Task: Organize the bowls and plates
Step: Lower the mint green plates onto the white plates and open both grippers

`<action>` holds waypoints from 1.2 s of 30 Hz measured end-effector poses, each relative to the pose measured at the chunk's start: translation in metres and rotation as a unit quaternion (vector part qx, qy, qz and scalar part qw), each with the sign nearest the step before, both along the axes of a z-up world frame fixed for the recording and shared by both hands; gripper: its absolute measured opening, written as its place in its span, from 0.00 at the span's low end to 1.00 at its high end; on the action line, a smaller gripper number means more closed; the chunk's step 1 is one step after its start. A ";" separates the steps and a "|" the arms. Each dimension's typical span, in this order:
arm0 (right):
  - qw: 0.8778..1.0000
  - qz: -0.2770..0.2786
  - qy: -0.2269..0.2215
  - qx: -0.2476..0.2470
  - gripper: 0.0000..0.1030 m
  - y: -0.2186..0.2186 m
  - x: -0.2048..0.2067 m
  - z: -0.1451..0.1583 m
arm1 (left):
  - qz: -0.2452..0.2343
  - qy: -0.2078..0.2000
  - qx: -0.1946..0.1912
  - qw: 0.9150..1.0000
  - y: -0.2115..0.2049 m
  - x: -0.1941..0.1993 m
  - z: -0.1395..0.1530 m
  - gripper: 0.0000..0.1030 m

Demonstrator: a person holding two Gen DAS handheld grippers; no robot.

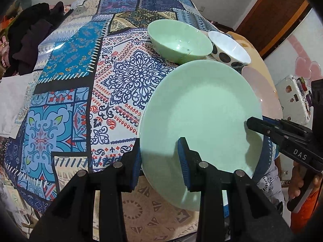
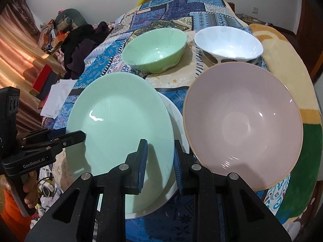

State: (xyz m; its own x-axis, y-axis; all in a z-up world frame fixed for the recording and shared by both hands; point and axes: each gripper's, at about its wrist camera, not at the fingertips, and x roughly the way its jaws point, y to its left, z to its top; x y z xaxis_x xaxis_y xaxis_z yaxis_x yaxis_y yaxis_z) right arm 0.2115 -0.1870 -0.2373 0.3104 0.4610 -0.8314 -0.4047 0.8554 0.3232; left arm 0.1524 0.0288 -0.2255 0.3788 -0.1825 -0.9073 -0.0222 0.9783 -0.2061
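Both hand-held grippers clamped the round pale-green glazed plate (image 2: 119, 121): left hand-held gripper (image 1: 161, 161) on its near rim, right hand-held gripper (image 2: 159, 163) on its right rim, above a white plate (image 2: 177, 117) on the patterned bed cover (image 1: 80, 64).

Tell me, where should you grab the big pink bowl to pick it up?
Probably by its near rim. The pink bowl sits upright and open, with thin walls, so one finger can go inside and one outside. Come from above on the near side, where nothing crowds it; the green plate is close on its left.
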 end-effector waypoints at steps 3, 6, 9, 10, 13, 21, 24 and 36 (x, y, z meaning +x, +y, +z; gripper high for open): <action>1.000 -0.002 0.011 -0.001 0.22 -0.002 0.002 -0.004 | -0.003 0.005 0.000 1.000 -0.001 0.003 -0.005 0.33; 1.000 -0.003 0.015 0.007 0.22 -0.006 0.003 -0.005 | -0.011 0.003 0.006 1.000 -0.005 0.003 -0.007 0.33; 1.000 -0.004 0.016 0.010 0.23 -0.006 0.003 -0.004 | -0.010 0.004 0.002 1.000 -0.005 0.005 -0.008 0.33; 1.000 -0.003 0.016 0.011 0.24 -0.005 0.002 -0.004 | -0.009 0.005 -0.001 1.000 -0.004 0.007 -0.009 0.33; 1.000 0.000 0.015 0.008 0.24 -0.005 0.001 -0.004 | -0.006 0.006 -0.004 1.000 -0.003 0.009 -0.009 0.33; 1.000 0.007 0.005 -0.004 0.24 -0.004 -0.002 -0.002 | -0.007 -0.001 0.013 1.000 -0.001 0.009 -0.007 0.33; 1.000 0.006 0.005 -0.006 0.24 -0.004 -0.002 -0.001 | -0.003 -0.001 0.016 1.000 0.002 0.008 -0.007 0.33; 0.999 0.006 -0.052 0.007 0.25 -0.022 -0.014 0.035 | 0.005 -0.023 0.014 1.000 0.010 -0.001 0.021 0.33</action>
